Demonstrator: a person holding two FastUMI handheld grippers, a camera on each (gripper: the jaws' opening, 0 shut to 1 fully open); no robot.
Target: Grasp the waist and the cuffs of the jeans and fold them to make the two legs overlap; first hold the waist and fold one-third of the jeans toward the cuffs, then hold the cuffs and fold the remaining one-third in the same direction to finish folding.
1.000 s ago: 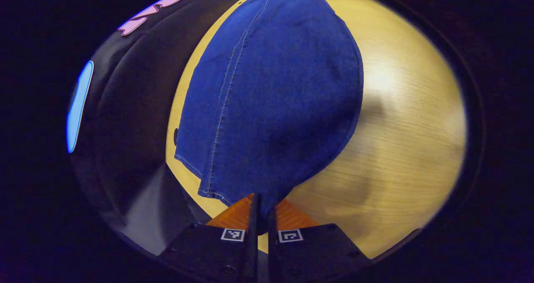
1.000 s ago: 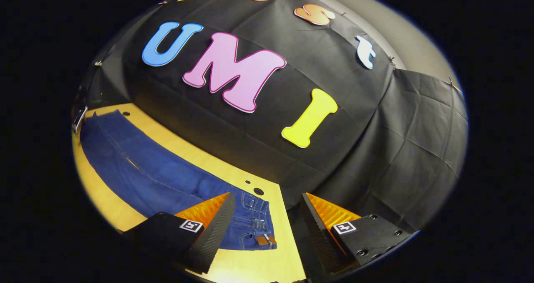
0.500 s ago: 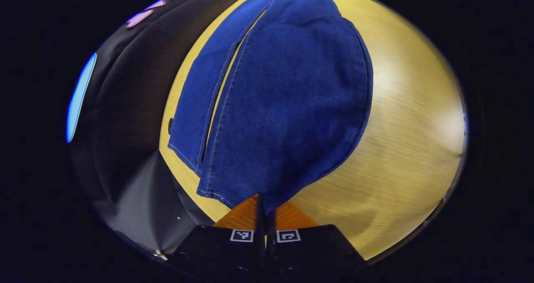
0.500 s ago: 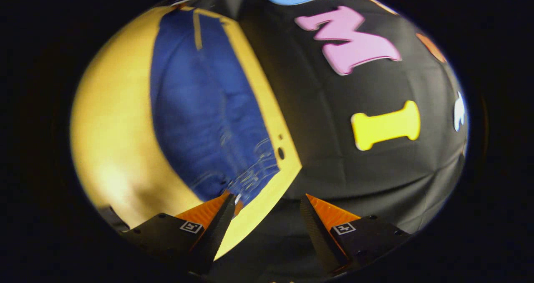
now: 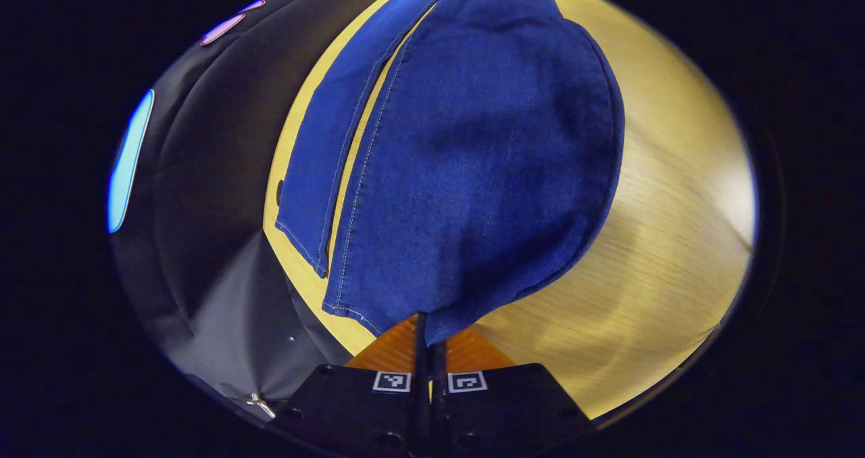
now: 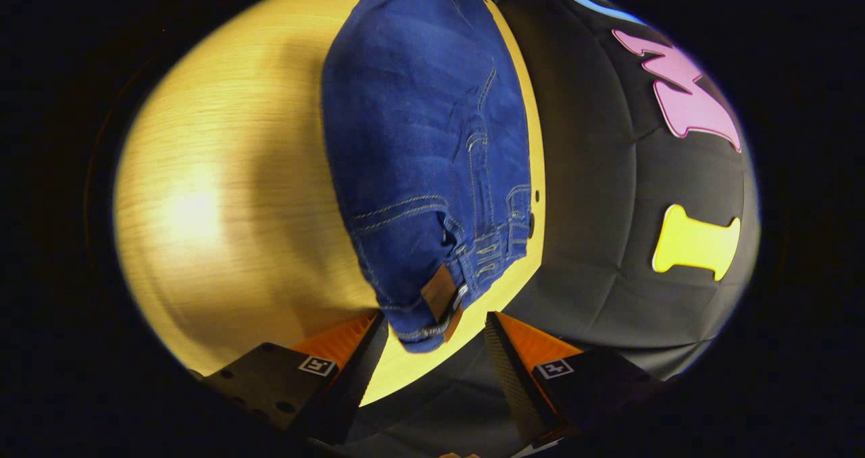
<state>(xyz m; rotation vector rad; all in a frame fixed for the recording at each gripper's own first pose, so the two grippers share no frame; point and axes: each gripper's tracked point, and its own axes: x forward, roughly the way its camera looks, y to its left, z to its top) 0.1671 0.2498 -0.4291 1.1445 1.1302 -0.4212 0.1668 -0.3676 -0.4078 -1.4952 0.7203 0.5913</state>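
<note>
Blue jeans [image 5: 466, 154] lie along the far edge of a light wooden table [image 5: 662, 242]. In the left gripper view my left gripper [image 5: 427, 328] is shut on the cuff of the nearer leg, which is lifted and spread above the other leg [image 5: 324, 147] lying flat beside it. In the right gripper view the waist of the jeans [image 6: 432, 289], with its brown leather patch [image 6: 439, 296], lies just ahead of my right gripper [image 6: 432, 333]. That gripper is open, its fingers [image 6: 358, 357] on either side of the waist corner without touching it.
The black cloth wall [image 6: 608, 194] runs right behind the table's far edge [image 6: 534, 174]. Small dark holes [image 6: 536, 193] mark the tabletop near the waist. Bare wood [image 6: 223, 208] stretches on the near side of the jeans.
My right gripper has swung round and now points along the jeans with the waist corner between its open fingers. My left gripper has drawn the held leg a little further over the other.
</note>
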